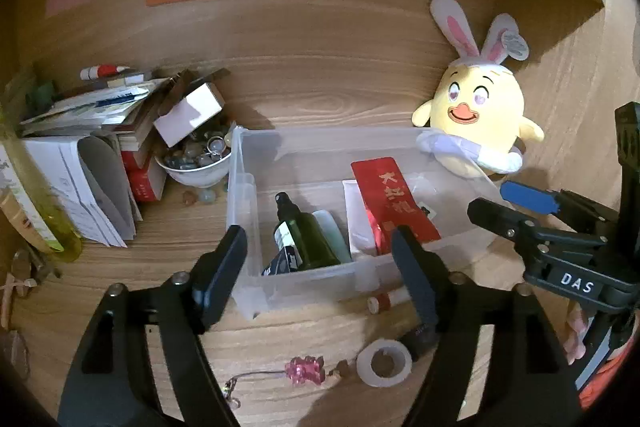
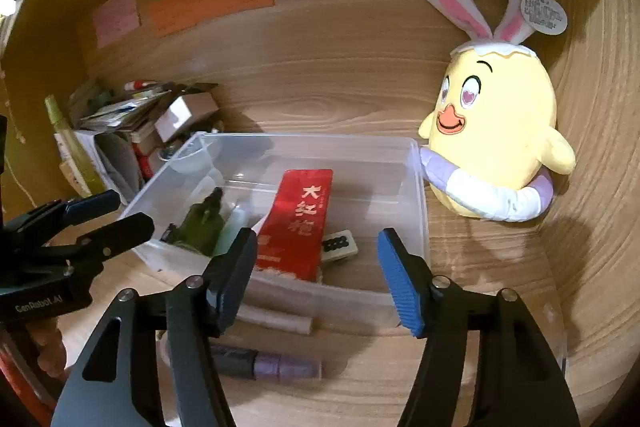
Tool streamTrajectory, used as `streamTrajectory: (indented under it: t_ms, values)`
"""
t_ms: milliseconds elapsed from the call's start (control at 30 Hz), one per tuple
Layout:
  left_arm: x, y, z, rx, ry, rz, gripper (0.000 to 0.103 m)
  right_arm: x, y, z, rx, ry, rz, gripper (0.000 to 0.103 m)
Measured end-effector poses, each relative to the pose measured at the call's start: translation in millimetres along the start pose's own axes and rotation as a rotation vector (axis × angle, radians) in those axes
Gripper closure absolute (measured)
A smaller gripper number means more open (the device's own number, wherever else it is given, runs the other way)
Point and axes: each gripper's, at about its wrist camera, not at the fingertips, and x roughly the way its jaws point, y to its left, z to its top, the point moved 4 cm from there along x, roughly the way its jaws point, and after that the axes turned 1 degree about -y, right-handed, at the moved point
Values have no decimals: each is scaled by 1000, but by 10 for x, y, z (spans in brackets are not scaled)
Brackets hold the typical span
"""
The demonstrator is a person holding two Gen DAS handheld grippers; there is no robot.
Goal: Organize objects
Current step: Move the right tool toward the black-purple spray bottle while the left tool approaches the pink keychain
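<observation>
Both my grippers, left [image 1: 320, 247] and right [image 2: 316, 251], hover empty, jaws parted, at the near edge of the clear bin [image 1: 248, 195], which holds a green bottle [image 1: 308, 239] left and a red packet [image 1: 390, 203] right.

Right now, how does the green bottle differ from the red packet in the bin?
The green bottle is dark, rounded and has a black spray top; the red packet is flat, bright and carries gold characters. The bottle lies in the left part of the bin, the packet in the right part. Both lean inside the same clear bin.
</observation>
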Motion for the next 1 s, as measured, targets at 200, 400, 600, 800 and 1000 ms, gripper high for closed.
streamTrajectory:
  t_ms: [200, 400, 600, 800, 1000]
  values:
    - [-121, 15, -92, 18, 3, 6, 22, -216, 73, -99, -22, -28, 4, 33]
    - [-207, 114, -247, 20, 39, 0, 22, -301, 109, -281, -13, 12, 36, 26]
    - [-184, 239, -477, 24, 92, 33, 22, -209, 216, -528, -27, 84, 46, 25]
    - [-48, 362, -725, 3, 177, 53, 22, -26, 212, -706, 11, 171, 70, 24]
    - [36, 390, -895, 6, 238, 43, 22, 112, 249, -792, 29, 222, 82, 23]
